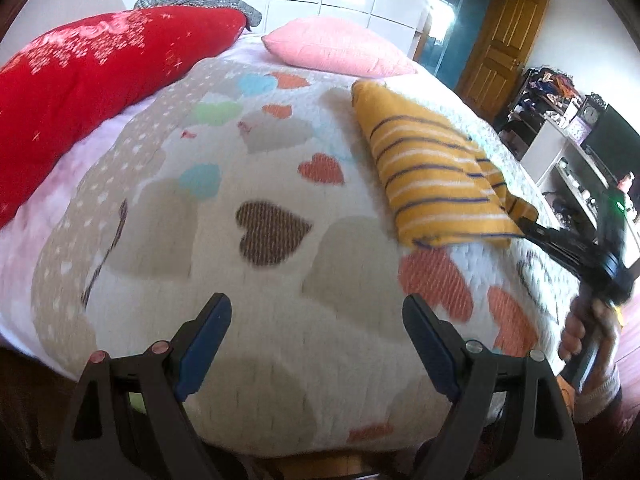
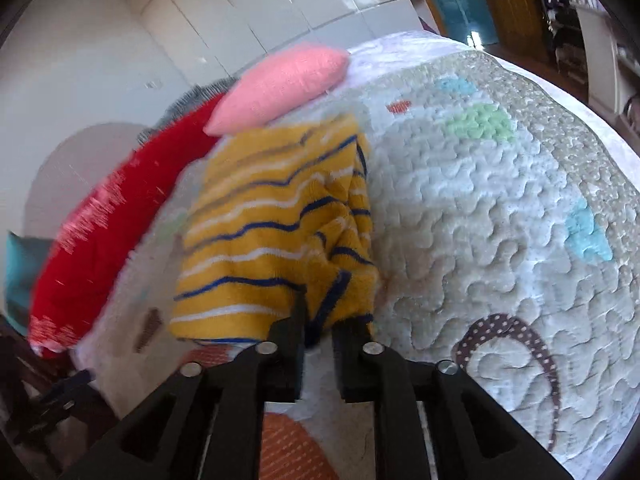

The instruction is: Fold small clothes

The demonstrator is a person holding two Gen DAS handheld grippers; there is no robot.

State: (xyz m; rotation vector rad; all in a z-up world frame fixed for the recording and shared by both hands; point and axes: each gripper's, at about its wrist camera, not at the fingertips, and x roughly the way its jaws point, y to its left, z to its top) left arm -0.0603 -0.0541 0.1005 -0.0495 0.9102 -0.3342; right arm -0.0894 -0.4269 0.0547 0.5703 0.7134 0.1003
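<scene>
Two claws: right claw (image 2: 318, 328) pinching striped garment (image 2: 276, 236).

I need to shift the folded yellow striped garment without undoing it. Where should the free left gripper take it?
Judging by its pose, take the yellow garment at its long folded edge facing the bed's middle, coming in low from that side with the left gripper: the layers stack flat there, and the right gripper occupies the near corner.

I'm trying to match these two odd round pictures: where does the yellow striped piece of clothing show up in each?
Left wrist view: the yellow striped garment lies folded on the quilt, right of centre, its near corner at the right tongs.
Right wrist view: it fills the centre-left, just beyond the tongs, a fold of it between their tips.
Shared landmark: the pink pillow behind it.
</scene>
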